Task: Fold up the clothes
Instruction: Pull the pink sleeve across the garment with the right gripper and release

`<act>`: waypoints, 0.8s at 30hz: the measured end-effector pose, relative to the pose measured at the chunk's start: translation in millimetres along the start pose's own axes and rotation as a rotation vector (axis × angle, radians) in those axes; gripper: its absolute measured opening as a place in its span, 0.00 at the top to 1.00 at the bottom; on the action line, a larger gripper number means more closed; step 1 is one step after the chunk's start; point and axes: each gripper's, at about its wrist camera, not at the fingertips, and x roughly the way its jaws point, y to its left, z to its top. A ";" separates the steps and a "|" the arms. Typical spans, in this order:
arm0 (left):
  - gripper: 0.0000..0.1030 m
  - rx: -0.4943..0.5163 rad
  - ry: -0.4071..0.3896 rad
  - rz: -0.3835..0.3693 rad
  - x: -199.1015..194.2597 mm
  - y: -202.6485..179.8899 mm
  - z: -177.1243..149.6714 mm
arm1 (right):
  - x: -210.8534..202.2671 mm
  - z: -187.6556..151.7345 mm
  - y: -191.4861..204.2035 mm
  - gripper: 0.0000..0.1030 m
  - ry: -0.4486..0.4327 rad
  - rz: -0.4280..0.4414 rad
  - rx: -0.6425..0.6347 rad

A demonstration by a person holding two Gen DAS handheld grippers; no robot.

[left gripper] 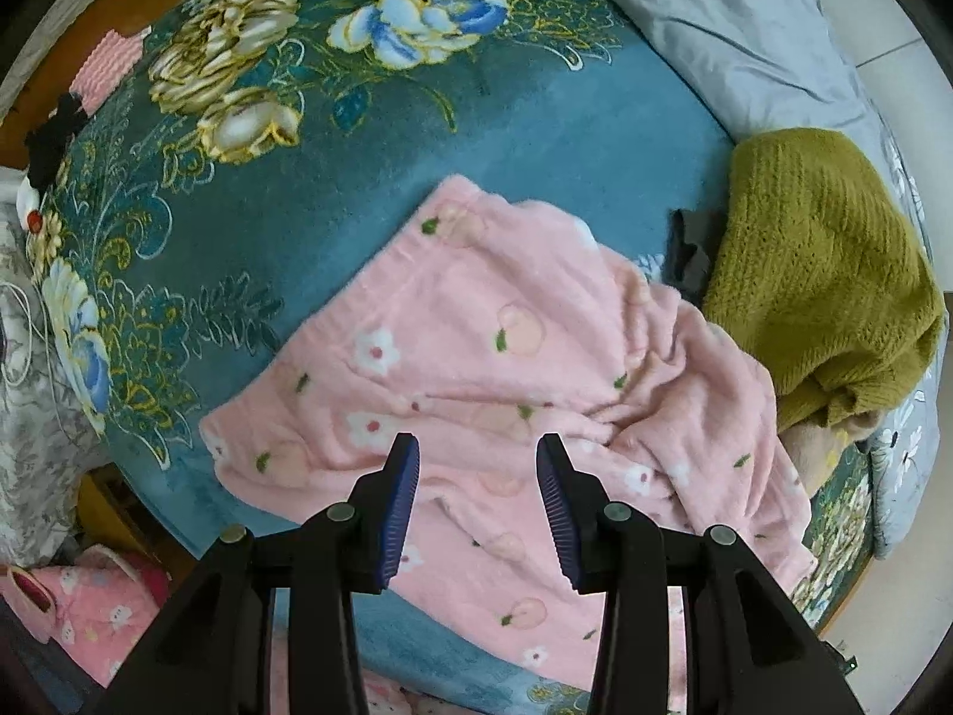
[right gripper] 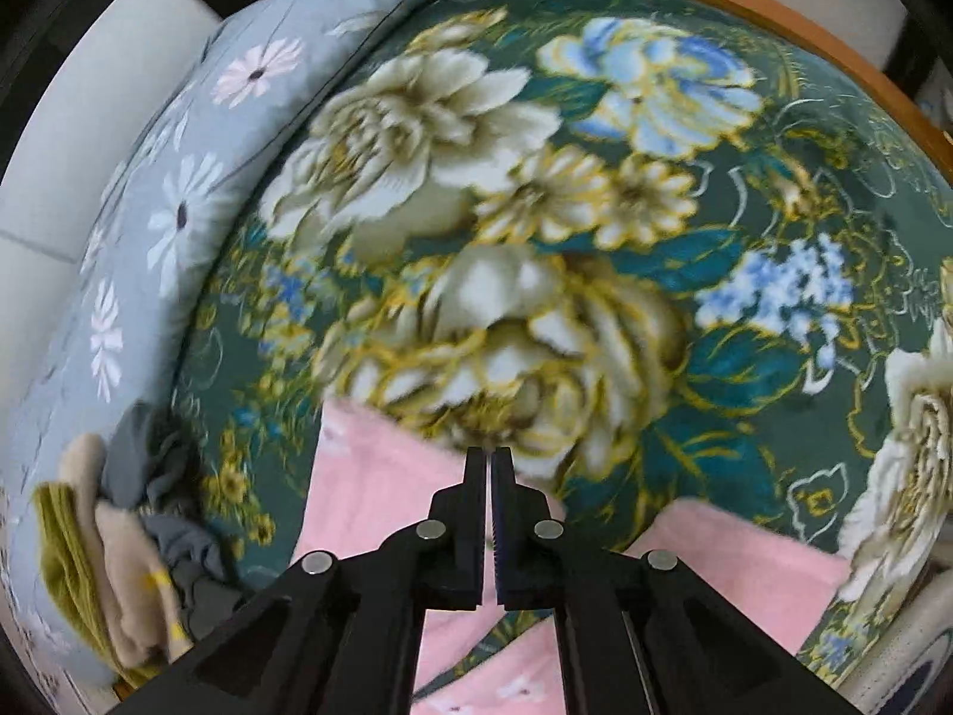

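A bedroom in a home. A bed [right gripper: 774, 6] with a wooden frame is spread with a plush teal blanket [left gripper: 536, 119] printed with big flowers, and a grey quilt [right gripper: 149, 179] with daisies is bunched along its edge. Clothes lie about on it: pink fleece pyjamas [left gripper: 476, 328], a mustard knitted sweater [left gripper: 822, 250].

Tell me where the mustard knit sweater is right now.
In the left wrist view the mustard knit sweater lies at the right, beside the pink fleece garment and against the grey floral quilt.
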 end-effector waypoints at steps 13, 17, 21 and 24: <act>0.59 -0.177 0.032 -0.082 35.2 5.2 31.2 | 84.1 -41.8 96.7 0.63 0.258 0.160 0.073; 0.59 -0.328 0.041 -0.165 50.7 13.3 55.4 | 108.4 -48.2 110.7 0.58 0.278 0.129 0.150; 0.59 -0.464 0.042 -0.232 71.0 18.6 85.8 | 121.6 -45.7 118.0 0.58 0.279 0.079 0.178; 0.59 -0.504 0.044 -0.221 83.7 17.1 105.8 | 128.6 -40.4 121.9 0.58 0.273 -0.012 0.158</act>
